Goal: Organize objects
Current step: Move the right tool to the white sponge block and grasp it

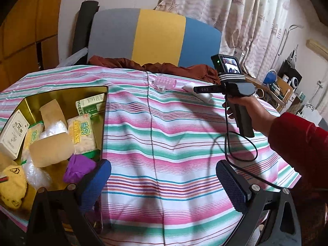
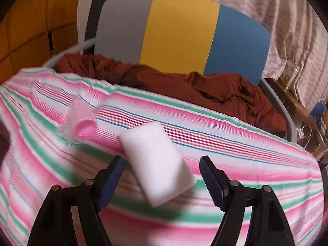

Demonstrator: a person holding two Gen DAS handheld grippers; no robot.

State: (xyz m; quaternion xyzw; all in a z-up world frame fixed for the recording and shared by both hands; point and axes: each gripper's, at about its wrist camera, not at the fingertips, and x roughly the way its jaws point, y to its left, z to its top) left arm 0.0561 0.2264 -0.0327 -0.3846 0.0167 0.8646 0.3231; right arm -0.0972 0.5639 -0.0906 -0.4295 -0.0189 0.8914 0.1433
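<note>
Right gripper (image 2: 162, 174) (open) straddles white sponge (image 2: 157, 164) on striped tablecloth (image 2: 235, 143).

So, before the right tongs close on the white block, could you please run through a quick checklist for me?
1. Right tongs open wide enough: ok, both blue pads stand apart on either side of the white block.
2. Block between the pads: ok, though it lies skewed, so the grip may land on its corners.
3. Pink roller out of the way: ok, it lies apart, left of the block.
4. Gold tin has room: cannot tell, it already holds boxes and packets.
5. Left tongs free: ok, open and holding nothing, beside the tin.
6. Pads low enough on the block: cannot tell.
</note>
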